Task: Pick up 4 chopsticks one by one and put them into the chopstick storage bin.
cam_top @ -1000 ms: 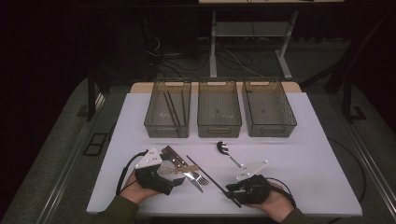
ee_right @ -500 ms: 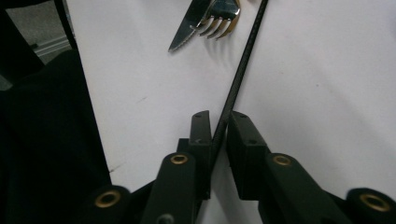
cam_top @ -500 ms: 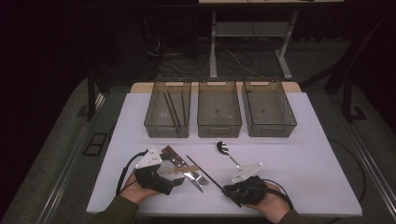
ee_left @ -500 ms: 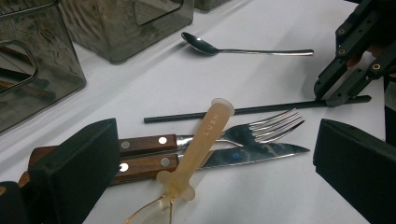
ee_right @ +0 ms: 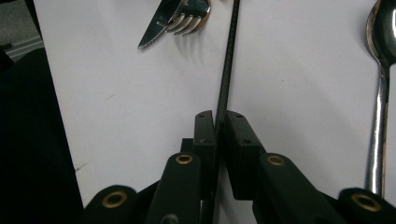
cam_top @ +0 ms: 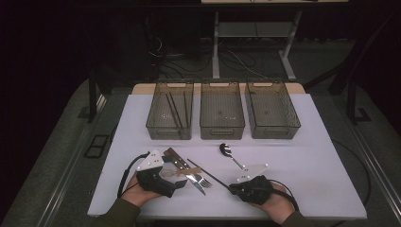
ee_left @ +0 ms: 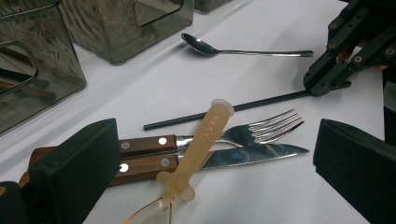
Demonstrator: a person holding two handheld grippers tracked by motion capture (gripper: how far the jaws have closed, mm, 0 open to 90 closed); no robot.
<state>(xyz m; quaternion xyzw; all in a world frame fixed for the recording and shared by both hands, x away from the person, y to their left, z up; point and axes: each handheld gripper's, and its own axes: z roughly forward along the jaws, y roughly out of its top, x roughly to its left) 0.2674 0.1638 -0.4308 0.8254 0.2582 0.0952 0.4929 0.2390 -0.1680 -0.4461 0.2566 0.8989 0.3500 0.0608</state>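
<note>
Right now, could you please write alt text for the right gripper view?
The right gripper is shut on a thin black chopstick lying on a white table. Beyond it lie a knife tip and fork tines; a spoon lies at the right.

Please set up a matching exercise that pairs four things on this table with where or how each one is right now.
1. black chopstick
2. spoon
3. left gripper
4. amber tool

A. lies alone, below the middle bin
B. open over the cutlery pile
C. pinched in the right gripper
D. lies across the knife and fork

Pairs: 1-C, 2-A, 3-B, 4-D
</note>
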